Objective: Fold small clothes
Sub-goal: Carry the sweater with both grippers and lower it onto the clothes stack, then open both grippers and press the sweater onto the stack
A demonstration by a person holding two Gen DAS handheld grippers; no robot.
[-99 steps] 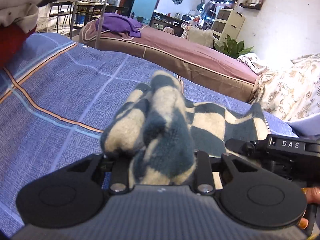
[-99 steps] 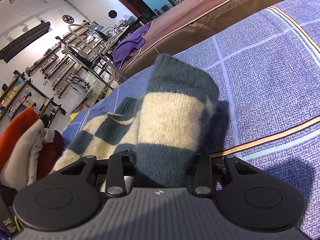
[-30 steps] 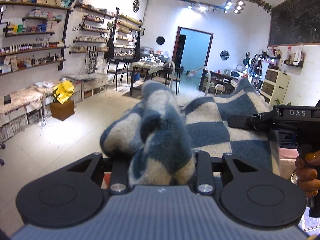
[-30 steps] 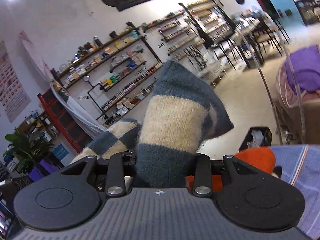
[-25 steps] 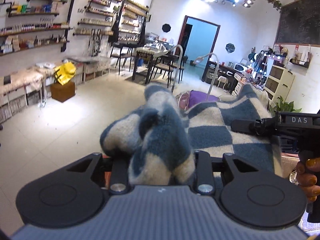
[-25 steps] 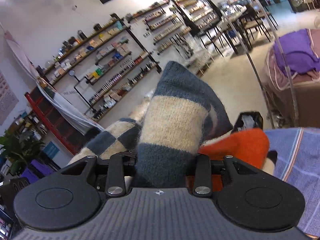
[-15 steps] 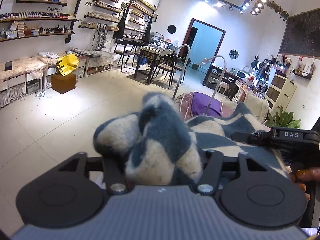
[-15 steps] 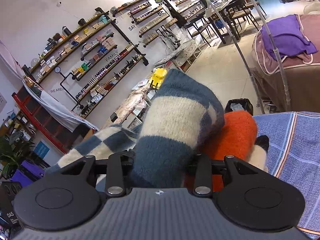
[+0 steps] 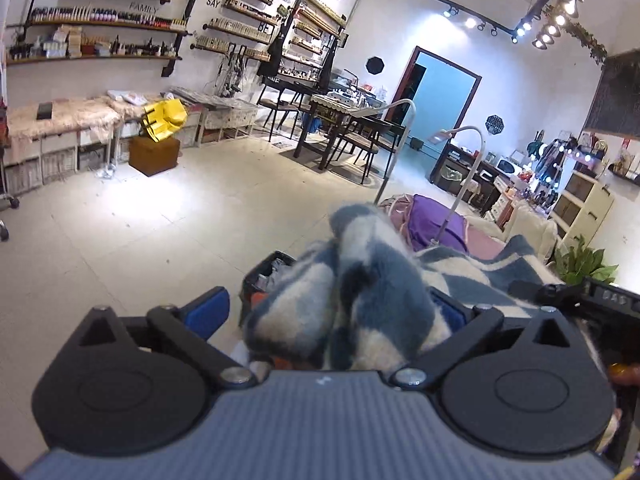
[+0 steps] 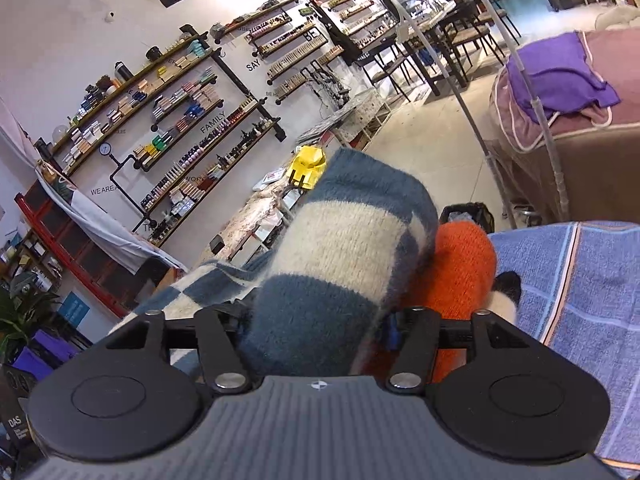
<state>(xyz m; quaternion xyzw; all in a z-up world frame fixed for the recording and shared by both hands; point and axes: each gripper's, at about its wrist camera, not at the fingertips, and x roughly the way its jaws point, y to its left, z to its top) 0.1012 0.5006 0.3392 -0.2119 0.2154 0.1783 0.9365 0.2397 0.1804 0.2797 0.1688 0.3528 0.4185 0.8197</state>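
Observation:
A folded woolly garment (image 9: 360, 300) in blue and cream checks lies bunched between the fingers of my left gripper (image 9: 326, 308). Those jaws are opening, and the left blue pad (image 9: 208, 308) stands well off the cloth. The garment's other end (image 10: 340, 248) fills the gap of my right gripper (image 10: 316, 324), whose jaws are opening too, with a blue pad (image 10: 394, 332) showing at the cloth's edge. The garment rests against an orange garment (image 10: 460, 272). My right gripper's black body (image 9: 600, 292) shows at the right of the left wrist view.
A blue checked bedspread (image 10: 580, 280) lies to the right. A white and black garment (image 10: 504, 292) sits beside the orange one. A black bin (image 10: 468, 212) stands on the floor beyond. A purple cloth (image 10: 560, 72) lies on a brown bed with a lamp pole (image 10: 472, 120).
Both grippers' jaws have spread apart and let go of the checked garment. My left gripper has sunk. The orange garment has come closer beneath the checked one.

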